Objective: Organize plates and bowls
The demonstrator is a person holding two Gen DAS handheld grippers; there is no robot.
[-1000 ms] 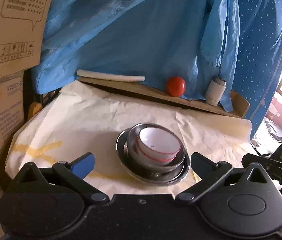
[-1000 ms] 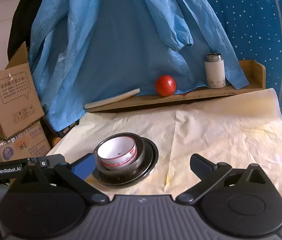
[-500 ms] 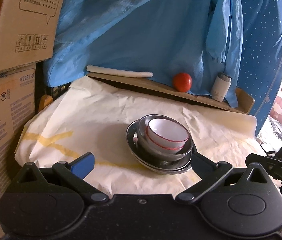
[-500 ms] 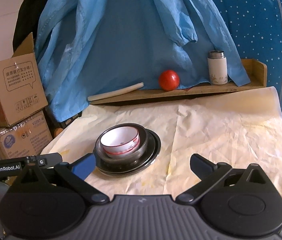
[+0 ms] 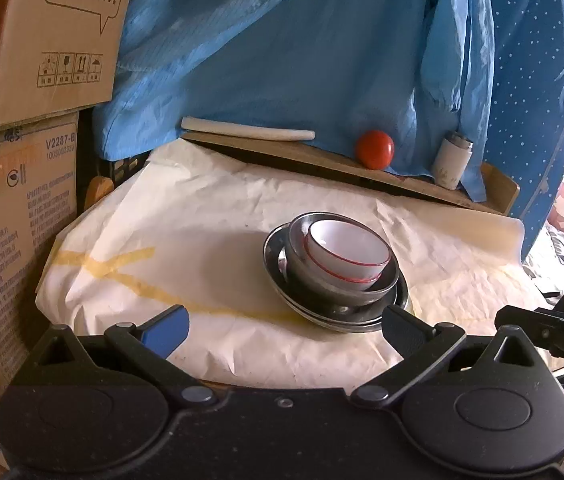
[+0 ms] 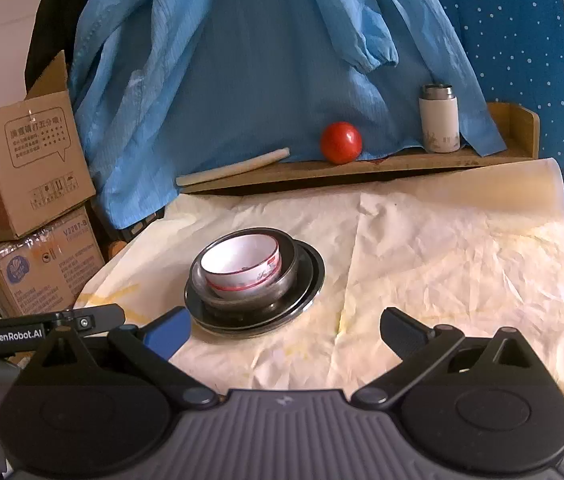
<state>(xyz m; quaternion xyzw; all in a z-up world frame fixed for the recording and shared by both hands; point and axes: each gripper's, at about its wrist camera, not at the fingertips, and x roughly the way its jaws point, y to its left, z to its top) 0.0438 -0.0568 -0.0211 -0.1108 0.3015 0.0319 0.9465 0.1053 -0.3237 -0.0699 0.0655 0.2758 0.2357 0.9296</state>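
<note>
A white bowl with a red rim (image 5: 345, 250) (image 6: 242, 266) sits nested in a steel bowl (image 5: 341, 290) (image 6: 287, 258), which rests on stacked steel plates (image 5: 395, 304) (image 6: 309, 276) on the paper-covered table. My left gripper (image 5: 282, 326) stands open at the table's near edge, the stack just beyond its right finger. My right gripper (image 6: 283, 330) is open too, held back from the table, with the stack ahead of its left finger. Nothing lies between either pair of fingers.
Crumpled cream paper (image 6: 441, 264) covers the table. A wooden shelf (image 6: 401, 162) at the back carries a red ball (image 6: 340, 142), a white flask (image 6: 439, 118) and a white stick (image 6: 234, 168). Blue cloth hangs behind. Cardboard boxes (image 5: 14, 152) stand at the left.
Both grippers have drawn back from the stack toward the table's near edge, so the dishes look smaller and farther. The stack has not moved.
</note>
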